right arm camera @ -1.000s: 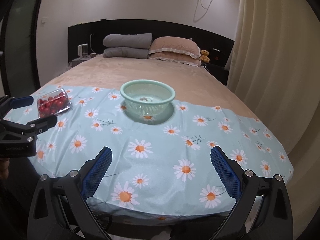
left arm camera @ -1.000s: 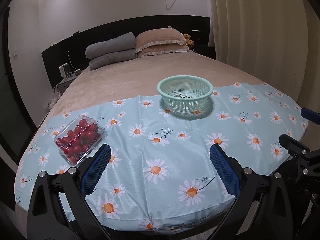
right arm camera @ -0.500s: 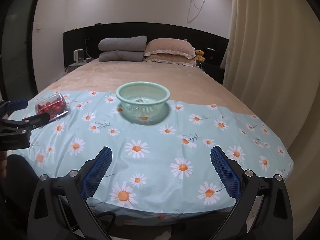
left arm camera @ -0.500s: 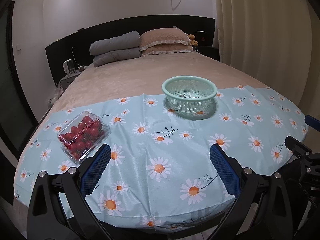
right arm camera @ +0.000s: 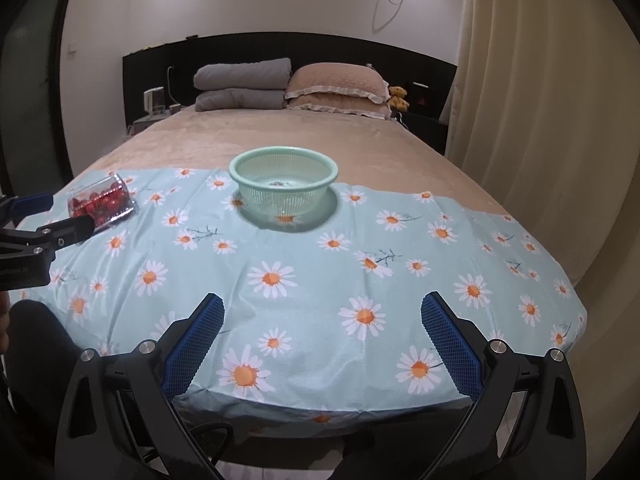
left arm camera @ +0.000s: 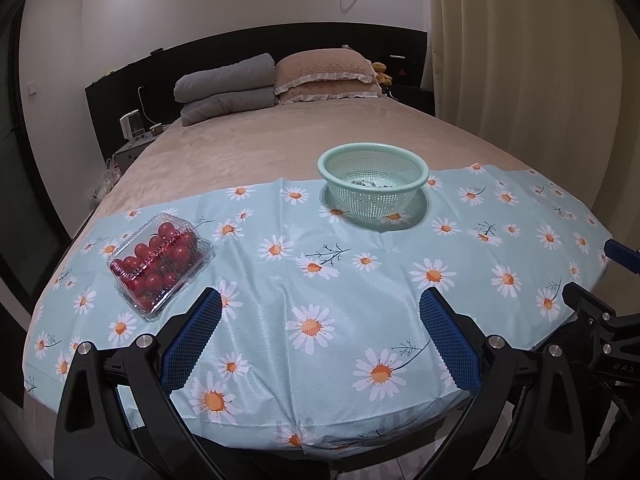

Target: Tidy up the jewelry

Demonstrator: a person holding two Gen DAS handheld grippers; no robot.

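A mint green mesh basket stands on the daisy cloth at the far middle, with small dark jewelry pieces lying in its bottom. It also shows in the right wrist view, jewelry inside. My left gripper is open and empty over the near edge of the cloth, well short of the basket. My right gripper is open and empty, also at the near edge. Each gripper shows at the side of the other's view.
A clear plastic box of cherry tomatoes lies on the cloth at the left; it also shows in the right wrist view. The daisy cloth covers the foot of a beige bed. Pillows and curtains are behind.
Both grippers have drawn back and risen a little, so the views show more of the bed's near edge. Nothing on the cloth has moved.
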